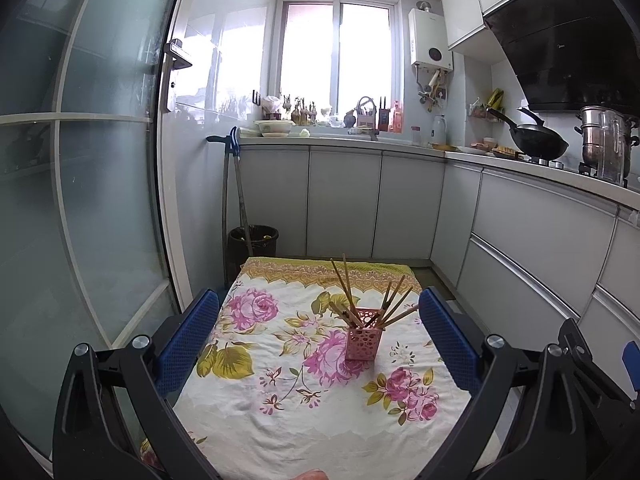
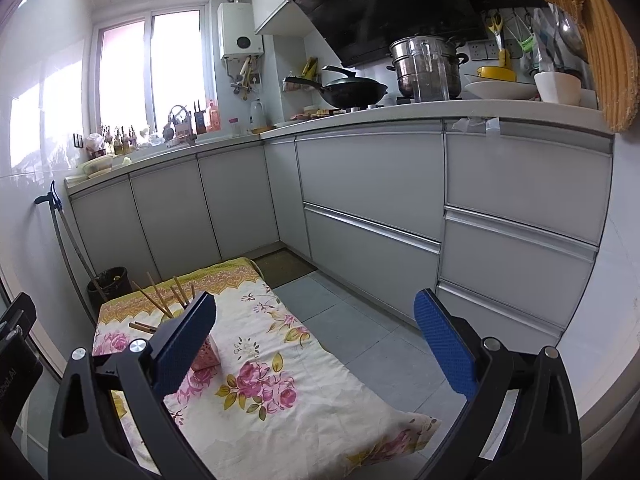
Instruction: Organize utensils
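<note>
Flowered cloth (image 1: pixel 280 380) over the bench, pink holder (image 1: pixel 363 334) standing right of centre with chopsticks (image 1: pixel 348 292) fanned inside, left gripper (image 1: pixel 320 332) fingers wide and empty on the near side, right gripper (image 2: pixel 316 340) fingers wide, touching nothing

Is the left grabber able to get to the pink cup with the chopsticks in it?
Probably yes. The left gripper is open and faces the pink cup, which stands alone on the flowered cloth. Nothing lies between them, though the splayed chopsticks could bump the fingers.
</note>
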A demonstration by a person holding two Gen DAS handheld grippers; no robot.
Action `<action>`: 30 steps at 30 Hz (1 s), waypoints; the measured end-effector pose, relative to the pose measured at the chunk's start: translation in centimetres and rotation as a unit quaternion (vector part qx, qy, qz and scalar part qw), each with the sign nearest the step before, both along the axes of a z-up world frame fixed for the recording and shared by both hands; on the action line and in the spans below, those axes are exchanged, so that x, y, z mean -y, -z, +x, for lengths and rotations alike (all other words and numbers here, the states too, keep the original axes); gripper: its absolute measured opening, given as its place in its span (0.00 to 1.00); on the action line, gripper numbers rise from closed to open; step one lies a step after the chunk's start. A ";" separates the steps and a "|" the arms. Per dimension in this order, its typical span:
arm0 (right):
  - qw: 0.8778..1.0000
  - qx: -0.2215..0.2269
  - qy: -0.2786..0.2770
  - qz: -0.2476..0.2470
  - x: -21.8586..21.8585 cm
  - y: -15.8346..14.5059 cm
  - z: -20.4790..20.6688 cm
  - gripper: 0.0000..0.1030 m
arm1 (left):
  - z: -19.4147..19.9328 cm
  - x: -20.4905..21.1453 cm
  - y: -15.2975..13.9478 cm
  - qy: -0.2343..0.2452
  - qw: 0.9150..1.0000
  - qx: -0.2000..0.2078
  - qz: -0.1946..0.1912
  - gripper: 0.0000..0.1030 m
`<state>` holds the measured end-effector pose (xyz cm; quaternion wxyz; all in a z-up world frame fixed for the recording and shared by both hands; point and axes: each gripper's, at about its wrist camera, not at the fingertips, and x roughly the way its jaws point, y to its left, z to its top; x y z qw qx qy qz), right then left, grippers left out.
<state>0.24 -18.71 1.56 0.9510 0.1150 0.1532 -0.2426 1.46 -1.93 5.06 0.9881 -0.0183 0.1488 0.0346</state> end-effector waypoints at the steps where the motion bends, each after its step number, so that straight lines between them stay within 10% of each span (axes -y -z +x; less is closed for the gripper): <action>1: 1.000 -0.001 0.000 0.000 -0.1 0.0 0.0 0.94 | 0.1 0.0 0.1 0.001 1.000 -0.002 0.001 0.93; 30: 0.999 0.004 -0.027 0.020 -0.2 -0.4 -1.0 0.94 | 0.0 0.5 0.2 -0.003 0.999 -0.008 0.035 0.93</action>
